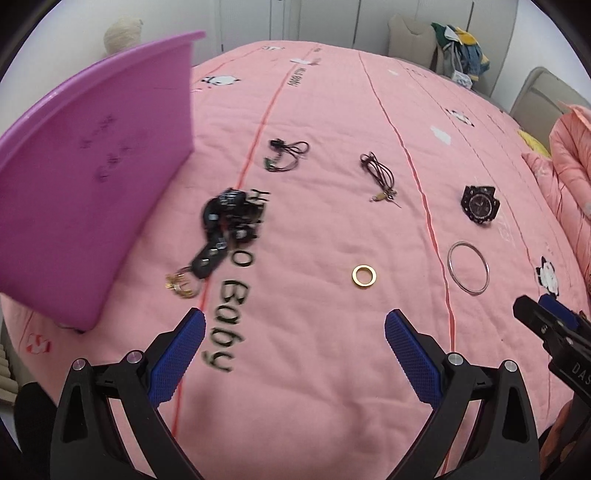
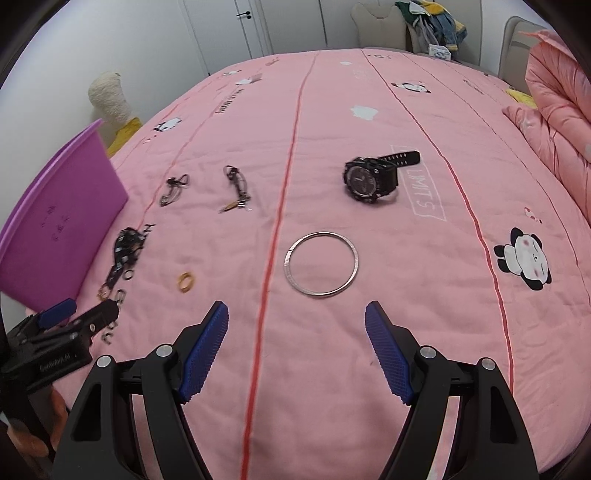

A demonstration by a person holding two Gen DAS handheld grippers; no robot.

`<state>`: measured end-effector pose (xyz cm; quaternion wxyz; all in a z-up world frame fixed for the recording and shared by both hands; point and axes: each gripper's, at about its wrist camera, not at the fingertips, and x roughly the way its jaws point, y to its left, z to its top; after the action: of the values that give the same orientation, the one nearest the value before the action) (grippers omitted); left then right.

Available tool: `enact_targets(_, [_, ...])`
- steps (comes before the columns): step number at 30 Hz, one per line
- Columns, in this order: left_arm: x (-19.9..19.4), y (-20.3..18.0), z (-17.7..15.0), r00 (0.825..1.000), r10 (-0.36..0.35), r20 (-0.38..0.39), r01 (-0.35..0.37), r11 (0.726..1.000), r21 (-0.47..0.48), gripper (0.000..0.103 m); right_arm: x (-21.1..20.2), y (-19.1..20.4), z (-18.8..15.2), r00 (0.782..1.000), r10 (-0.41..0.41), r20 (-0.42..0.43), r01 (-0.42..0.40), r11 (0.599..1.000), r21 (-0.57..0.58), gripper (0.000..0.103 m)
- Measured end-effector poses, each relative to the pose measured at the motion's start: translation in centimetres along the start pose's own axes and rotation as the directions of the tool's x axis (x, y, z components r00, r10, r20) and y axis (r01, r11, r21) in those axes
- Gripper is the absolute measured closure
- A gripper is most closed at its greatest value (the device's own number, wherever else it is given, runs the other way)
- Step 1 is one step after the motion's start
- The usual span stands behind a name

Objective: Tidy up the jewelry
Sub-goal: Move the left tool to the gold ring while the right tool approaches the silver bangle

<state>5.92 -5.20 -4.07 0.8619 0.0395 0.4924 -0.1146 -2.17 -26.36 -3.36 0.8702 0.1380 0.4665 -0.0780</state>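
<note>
Jewelry lies spread on a pink bedspread [image 1: 314, 229]. A black chain with a gold clasp [image 1: 221, 229] lies next to a purple box [image 1: 85, 177]. A gold ring [image 1: 364, 275], a silver bangle [image 1: 468, 272], a black watch [image 1: 480, 204], a brown cord necklace [image 1: 378, 173] and a black cord necklace [image 1: 286, 155] lie further out. My left gripper [image 1: 295, 332] is open and empty, just short of the ring. My right gripper [image 2: 297, 321] is open and empty, just short of the bangle [image 2: 321, 264]; the watch [image 2: 371, 177] lies beyond.
A folded pink quilt [image 2: 557, 110] lies at the bed's right edge. A cream plush toy [image 2: 109, 98] sits beyond the box [image 2: 59, 221]. Chairs with clothes [image 2: 432, 22] stand past the far edge. Each gripper shows at the side of the other's view.
</note>
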Motion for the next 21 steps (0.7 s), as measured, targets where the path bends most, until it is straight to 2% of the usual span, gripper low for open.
enact_targets(8, [3.1, -2.4, 0.5, 1.0, 0.006, -0.012, -0.006, 1.0, 0.03, 0.007, 3.4, -1.4, 0.6, 0.999, -0.021, -0.033, 0.021, 1.0, -0.01, 0.03])
enact_targets(21, [6.0, -3.3, 1.4, 0.999, 0.023, -0.029, -0.022, 0.999, 0.034, 0.007, 7.1, -1.7, 1.1, 0.998, -0.01, -0.063, 0.008, 1.0, -0.028, 0.03])
